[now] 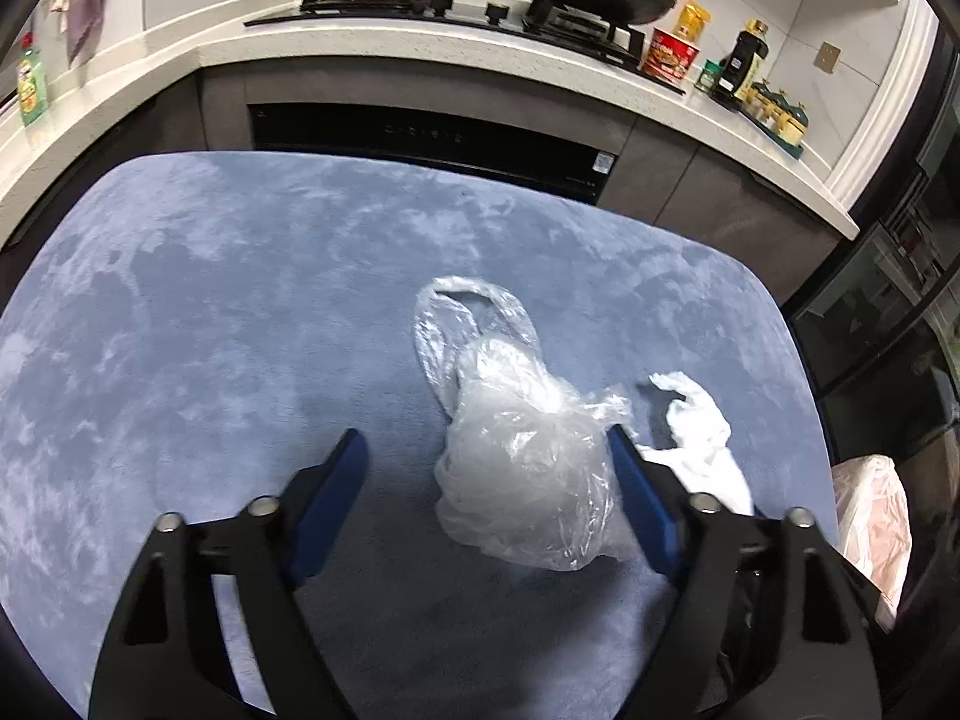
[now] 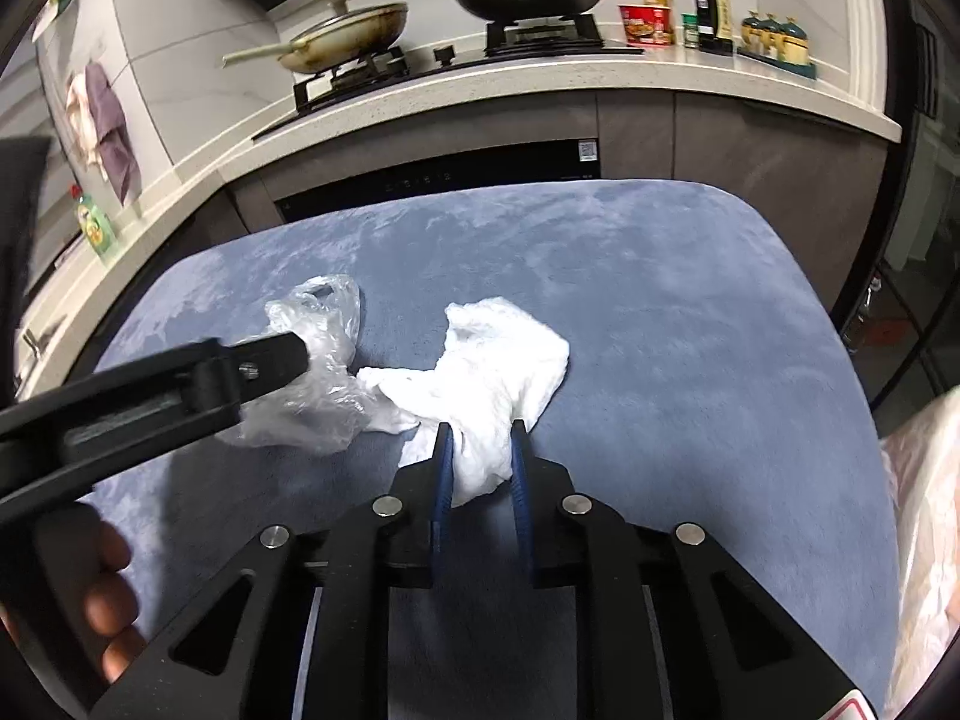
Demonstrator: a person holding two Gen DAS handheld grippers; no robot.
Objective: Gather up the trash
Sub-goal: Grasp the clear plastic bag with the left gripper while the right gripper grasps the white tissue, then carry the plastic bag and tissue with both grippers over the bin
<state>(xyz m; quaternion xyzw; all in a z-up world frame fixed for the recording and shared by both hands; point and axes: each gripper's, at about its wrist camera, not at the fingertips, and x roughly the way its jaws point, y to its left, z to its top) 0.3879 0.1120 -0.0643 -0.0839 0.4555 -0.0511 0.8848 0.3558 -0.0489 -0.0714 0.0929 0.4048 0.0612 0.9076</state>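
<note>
A crumpled clear plastic bag (image 1: pixel 528 450) lies on the blue-grey tabletop (image 1: pixel 210 330). My left gripper (image 1: pixel 486 444) stands open around it. The right finger touches the bag and the left finger is well apart from it. Just to its right lies a crumpled white bag (image 1: pixel 702 426). In the right wrist view my right gripper (image 2: pixel 481 429) is shut on the near end of the white bag (image 2: pixel 504 354), which bunches up between the blue pads. The clear bag (image 2: pixel 318 384) lies to the left, with a finger (image 2: pixel 270 360) of the left gripper reaching over it.
A pale pink bag (image 1: pixel 870 516) hangs past the table's right edge (image 2: pixel 924 510). Behind the table runs a counter (image 2: pixel 540 78) with a stove, two pans, a red noodle cup (image 2: pixel 645 24) and bottles. A person's fingers (image 2: pixel 108 600) show at lower left.
</note>
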